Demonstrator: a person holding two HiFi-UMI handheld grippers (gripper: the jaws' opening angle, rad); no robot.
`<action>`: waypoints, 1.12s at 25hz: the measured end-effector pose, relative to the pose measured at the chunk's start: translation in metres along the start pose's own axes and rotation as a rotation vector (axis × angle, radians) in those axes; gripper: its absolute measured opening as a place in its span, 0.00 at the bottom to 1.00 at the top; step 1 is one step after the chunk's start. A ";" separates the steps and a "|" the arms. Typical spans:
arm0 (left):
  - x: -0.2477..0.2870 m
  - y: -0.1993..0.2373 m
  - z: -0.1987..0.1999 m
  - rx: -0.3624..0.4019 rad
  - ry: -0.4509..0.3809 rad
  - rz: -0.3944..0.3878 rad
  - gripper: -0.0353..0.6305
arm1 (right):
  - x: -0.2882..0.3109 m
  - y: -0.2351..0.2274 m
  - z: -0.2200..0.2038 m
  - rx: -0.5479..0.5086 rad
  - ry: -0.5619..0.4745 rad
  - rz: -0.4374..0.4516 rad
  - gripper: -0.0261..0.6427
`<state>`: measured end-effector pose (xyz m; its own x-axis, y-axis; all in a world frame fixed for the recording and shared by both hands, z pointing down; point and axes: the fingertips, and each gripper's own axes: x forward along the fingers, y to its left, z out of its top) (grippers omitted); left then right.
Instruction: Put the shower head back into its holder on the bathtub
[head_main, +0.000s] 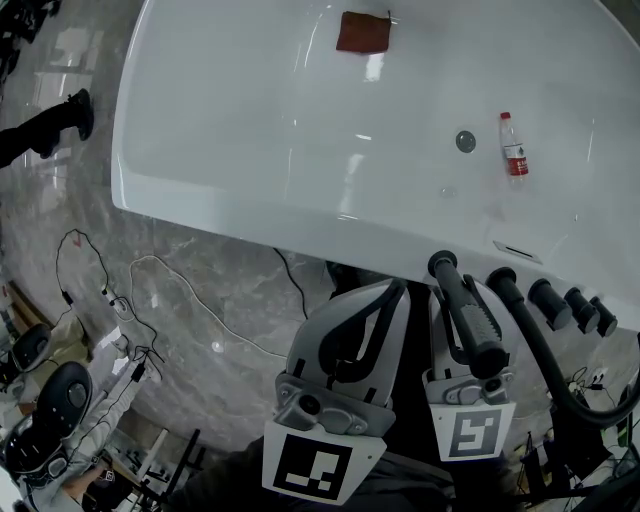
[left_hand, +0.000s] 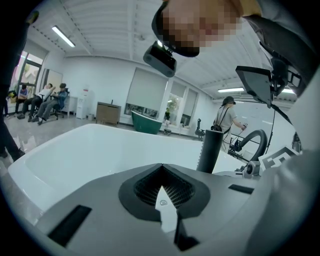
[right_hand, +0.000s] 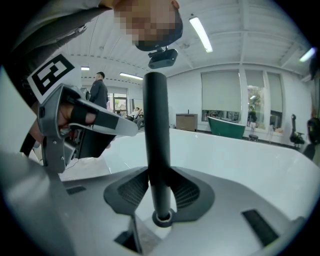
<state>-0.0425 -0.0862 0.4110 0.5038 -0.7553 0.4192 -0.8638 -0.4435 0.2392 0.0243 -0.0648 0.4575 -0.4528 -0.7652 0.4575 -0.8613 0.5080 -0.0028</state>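
Clamping shower head (head_main: 466, 312) w/ R claw (right_hand: 157, 186), long axis along it, tip twd bathtub (head_main: 250, 130); L claw (left_hand: 162, 192) closed, empty.

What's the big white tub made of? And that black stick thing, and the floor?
Bathtub: glossy white, probably acrylic or enamel; the lights reflect off it.
Shower head, clamped in the right gripper: matte black, either plastic or coated metal, with a ribbed grip.
Floor: polished grey stone or marble-look tile, going by the pale veins and shine.
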 end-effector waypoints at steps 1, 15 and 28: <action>-0.001 0.001 0.000 0.000 0.000 0.001 0.06 | 0.000 0.000 0.000 -0.005 0.000 -0.002 0.25; -0.010 0.004 -0.002 -0.005 -0.005 0.011 0.06 | 0.000 0.001 -0.001 -0.025 -0.003 -0.005 0.25; -0.004 0.010 -0.003 -0.010 0.005 0.009 0.06 | 0.008 -0.005 -0.013 0.001 0.013 -0.002 0.25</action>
<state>-0.0529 -0.0865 0.4145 0.4957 -0.7571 0.4256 -0.8685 -0.4313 0.2444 0.0283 -0.0683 0.4729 -0.4480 -0.7610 0.4693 -0.8624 0.5062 -0.0025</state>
